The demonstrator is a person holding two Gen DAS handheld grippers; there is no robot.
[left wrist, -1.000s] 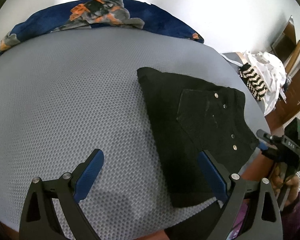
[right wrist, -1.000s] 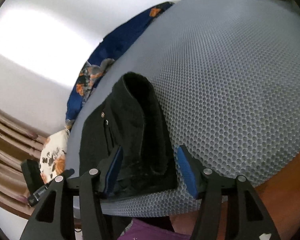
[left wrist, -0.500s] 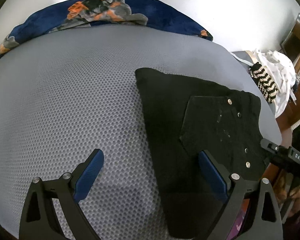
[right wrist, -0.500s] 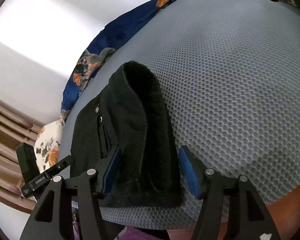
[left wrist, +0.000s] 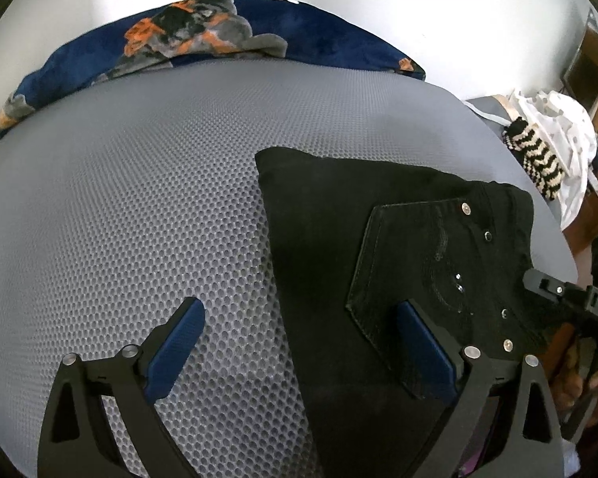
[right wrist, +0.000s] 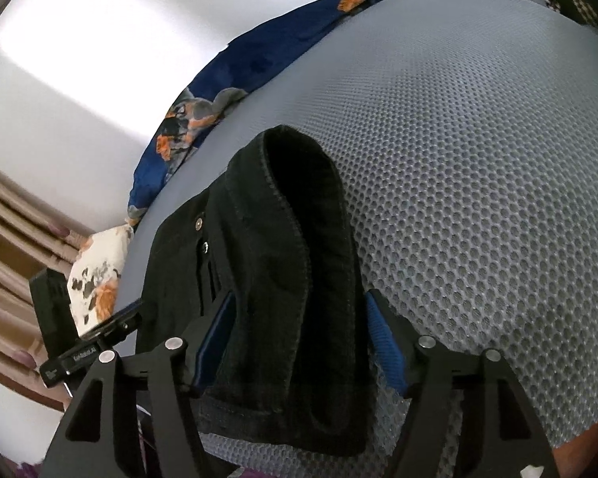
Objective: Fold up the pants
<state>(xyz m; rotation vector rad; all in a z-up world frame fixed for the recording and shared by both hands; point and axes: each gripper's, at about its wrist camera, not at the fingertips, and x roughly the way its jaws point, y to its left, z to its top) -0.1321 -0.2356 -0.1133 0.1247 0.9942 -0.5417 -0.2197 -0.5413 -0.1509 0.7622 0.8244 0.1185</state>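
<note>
So the folded black jeans (right wrist: 283, 263) are straddled by the right gripper (right wrist: 299, 342), jaws opening, pads not pressing; the left gripper (left wrist: 299, 342) is spread wide over the grey mesh mat (left wrist: 139, 199).

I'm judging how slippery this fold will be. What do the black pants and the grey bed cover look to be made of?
The pants look like black denim: matte and thick, with visible seam stitching, a patch pocket and metal rivets. The bed cover looks like a grey synthetic mesh, with a raised honeycomb weave and a faint sheen; the exact fibre can't be told.
</note>
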